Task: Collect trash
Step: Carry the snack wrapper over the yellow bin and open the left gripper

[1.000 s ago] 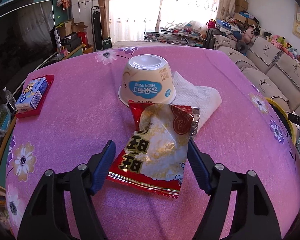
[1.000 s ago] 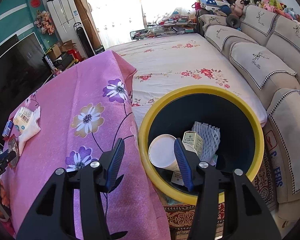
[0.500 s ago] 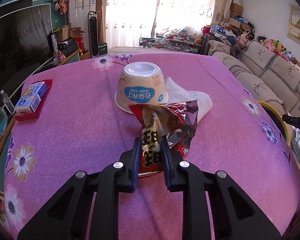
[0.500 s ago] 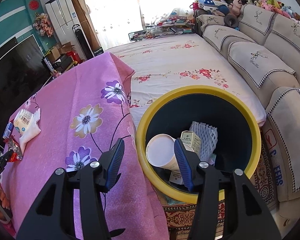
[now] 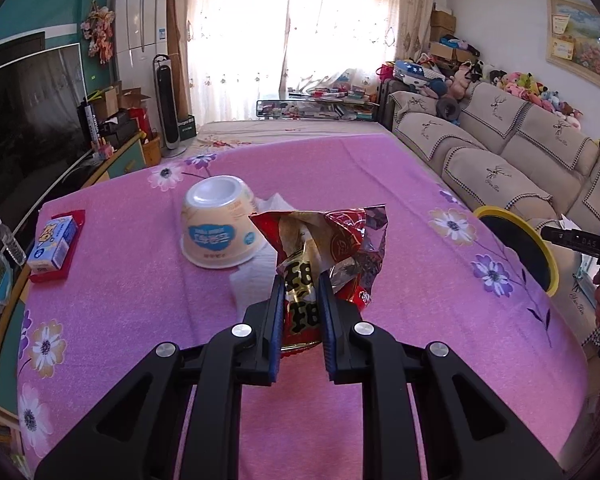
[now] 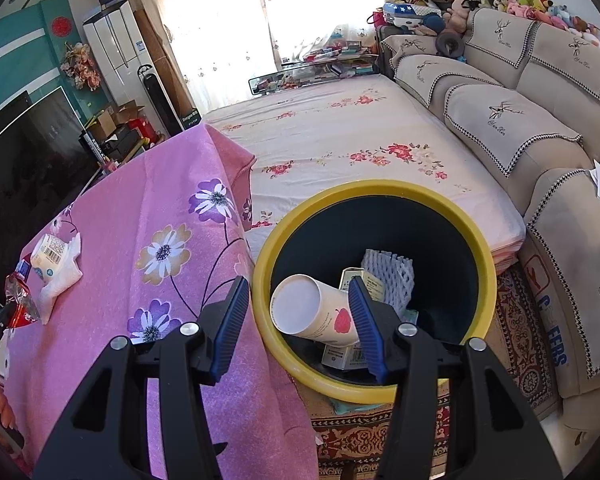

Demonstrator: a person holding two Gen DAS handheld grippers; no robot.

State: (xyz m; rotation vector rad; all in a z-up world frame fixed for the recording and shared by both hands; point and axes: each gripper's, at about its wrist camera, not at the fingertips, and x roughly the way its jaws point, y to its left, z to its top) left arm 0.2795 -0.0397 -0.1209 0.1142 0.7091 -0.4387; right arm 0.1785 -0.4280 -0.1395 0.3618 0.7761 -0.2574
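My left gripper (image 5: pixel 301 280) is shut on a crumpled red and silver snack wrapper (image 5: pixel 332 240), held lifted just above the pink flowered tablecloth (image 5: pixel 380 176). Behind it an upturned cream pudding cup (image 5: pixel 218 228) rests on a white napkin (image 5: pixel 248 284). The right wrist view shows the wrapper (image 6: pixel 18 300) at the far left edge. My right gripper (image 6: pixel 297 282) hangs open over the near rim of the yellow-rimmed dark bin (image 6: pixel 380 188), with nothing between its fingers. Inside the bin lie a paper cup (image 6: pixel 312 312), a white foam net (image 6: pixel 388 276) and small cartons.
A small blue carton (image 5: pixel 54 244) on a red tray sits at the table's left edge. The bin (image 5: pixel 540 248) stands off the table's right side, by a beige sofa (image 5: pixel 500 160). A low bed with a flowered sheet (image 6: pixel 340 136) lies beyond the table.
My left gripper closed on the snack wrapper, crumpling it, then lifted it off the cloth. The right gripper stayed open and drifted slightly over the bin.
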